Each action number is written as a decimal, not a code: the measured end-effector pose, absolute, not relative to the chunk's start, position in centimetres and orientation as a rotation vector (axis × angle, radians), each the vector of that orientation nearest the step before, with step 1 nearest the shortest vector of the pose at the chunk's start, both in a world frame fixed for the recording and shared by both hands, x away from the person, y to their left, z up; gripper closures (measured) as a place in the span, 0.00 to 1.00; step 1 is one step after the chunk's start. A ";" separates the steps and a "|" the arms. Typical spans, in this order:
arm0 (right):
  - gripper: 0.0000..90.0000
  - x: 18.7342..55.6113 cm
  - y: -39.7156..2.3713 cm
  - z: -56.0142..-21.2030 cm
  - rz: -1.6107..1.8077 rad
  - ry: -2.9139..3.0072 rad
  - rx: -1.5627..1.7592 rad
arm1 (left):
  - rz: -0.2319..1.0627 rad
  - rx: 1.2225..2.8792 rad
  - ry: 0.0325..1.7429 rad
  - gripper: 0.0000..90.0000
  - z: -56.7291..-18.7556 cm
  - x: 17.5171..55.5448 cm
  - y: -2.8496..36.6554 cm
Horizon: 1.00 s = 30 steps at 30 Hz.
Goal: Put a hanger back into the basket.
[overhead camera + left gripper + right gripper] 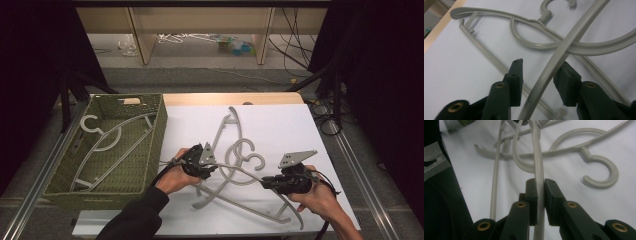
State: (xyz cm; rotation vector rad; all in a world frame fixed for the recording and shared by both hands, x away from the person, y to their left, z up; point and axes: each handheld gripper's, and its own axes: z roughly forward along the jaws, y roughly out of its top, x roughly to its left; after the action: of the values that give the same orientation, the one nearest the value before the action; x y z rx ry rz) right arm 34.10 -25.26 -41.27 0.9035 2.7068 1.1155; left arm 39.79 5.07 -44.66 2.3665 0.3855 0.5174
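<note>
Right claw (539, 185) clamps hanger (539, 162) arm | arm runs straight ahead

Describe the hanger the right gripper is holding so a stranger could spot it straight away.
On the white sheet beside the green basket lie two tangled grey hangers. The held hanger is the one nearest the person. Unlike the other hanger, its arm is clamped by the right gripper.
</note>
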 end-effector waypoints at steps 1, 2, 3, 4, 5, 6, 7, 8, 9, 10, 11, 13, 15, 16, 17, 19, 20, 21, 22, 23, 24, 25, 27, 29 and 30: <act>0.91 34.1 -25.3 -41.3 1.113 2.703 0.880 | 0.498 2.367 0.372 0.73 -44.6 39.7 5.1; 0.91 34.1 -25.3 -41.3 1.110 2.706 0.869 | 0.474 2.379 0.332 0.75 -44.4 39.5 5.0; 0.91 34.1 -25.3 -41.2 1.104 2.714 0.859 | 0.471 2.389 0.310 0.76 -44.3 39.4 5.0; 0.91 34.1 -25.3 -41.2 1.104 2.716 0.841 | 0.460 2.396 0.293 0.77 -44.1 39.3 5.0; 0.91 34.1 -25.4 -41.2 1.103 2.718 0.829 | 0.445 2.400 0.290 0.78 -44.0 39.2 5.1; 0.91 34.0 -25.5 -41.1 1.106 2.726 0.826 | 0.445 2.400 0.290 0.78 -44.0 39.2 5.1; 0.91 34.0 -25.6 -41.1 1.112 2.720 0.811 | 0.429 2.412 0.264 0.79 -43.7 39.1 5.2; 0.91 34.0 -25.6 -41.1 1.110 2.725 0.800 | 0.396 2.411 0.277 0.79 -43.7 39.0 5.2; 0.91 34.0 -25.7 -41.1 1.112 2.735 0.779 | 0.379 2.421 0.270 0.79 -43.6 39.0 5.2; 0.91 34.0 -25.8 -41.1 1.116 2.737 0.762 | 0.362 2.427 0.260 0.80 -43.5 38.9 5.2; 0.90 34.0 -25.9 -41.0 1.121 2.729 0.767 | 0.349 2.429 0.256 0.81 -43.5 38.8 5.2; 0.89 34.1 -26.1 -41.1 1.120 2.733 0.774 | 0.322 2.457 0.224 0.83 -43.4 38.6 5.3; 0.85 34.0 -26.2 -41.0 1.116 2.729 0.791 | 0.299 2.456 0.213 0.84 -43.4 38.3 5.3; 0.84 34.0 -26.2 -40.9 1.113 2.727 0.793 | 0.292 2.454 0.205 0.85 -43.3 38.2 5.3; 0.84 34.0 -26.3 -40.9 1.107 2.727 0.783 | 0.278 2.448 0.211 0.85 -43.2 38.0 5.4; 0.81 34.0 -26.4 -40.7 1.107 2.718 0.792 | 0.249 2.440 0.219 0.86 -43.0 37.8 5.6; 0.78 34.0 -26.4 -40.6 1.111 2.702 0.802 | 0.243 2.437 0.216 0.87 -42.9 37.6 5.7; 0.76 34.0 -26.4 -40.6 1.108 2.687 0.794 | 0.235 2.414 0.235 0.87 -42.9 37.4 5.7; 0.72 34.0 -26.5 -40.4 1.109 2.676 0.805 | 0.222 2.400 0.248 0.88 -42.8 37.2 5.7; 0.71 34.1 -26.5 -40.3 1.107 2.667 0.802 | 0.209 2.384 0.255 0.89 -42.7 37.0 5.7; 0.70 34.1 -26.5 -40.3 1.105 2.666 0.792 | 0.212 2.395 0.247 0.89 -42.5 36.9 5.8; 0.68 34.0 -26.4 -40.3 1.124 2.638 0.805 | 0.206 2.387 0.255 0.89 -42.5 36.7 5.8; 0.62 34.0 -26.6 -39.9 1.120 2.617 0.816 | 0.187 2.364 0.283 0.90 -42.4 36.5 6.0; 0.59 34.0 -26.7 -39.5 1.137 2.606 0.820 | 0.168 2.337 0.329 0.90 -42.3 36.5 6.4; 0.57 34.0 -26.7 -39.3 1.150 2.591 0.826 | 0.162 2.336 0.342 0.90 -42.3 36.6 6.7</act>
State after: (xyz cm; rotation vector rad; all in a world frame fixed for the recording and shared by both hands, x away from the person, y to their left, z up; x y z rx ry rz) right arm 33.99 -26.74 -39.33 0.8257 2.5909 1.1503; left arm 36.57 6.69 -42.31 2.3355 0.3418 0.1618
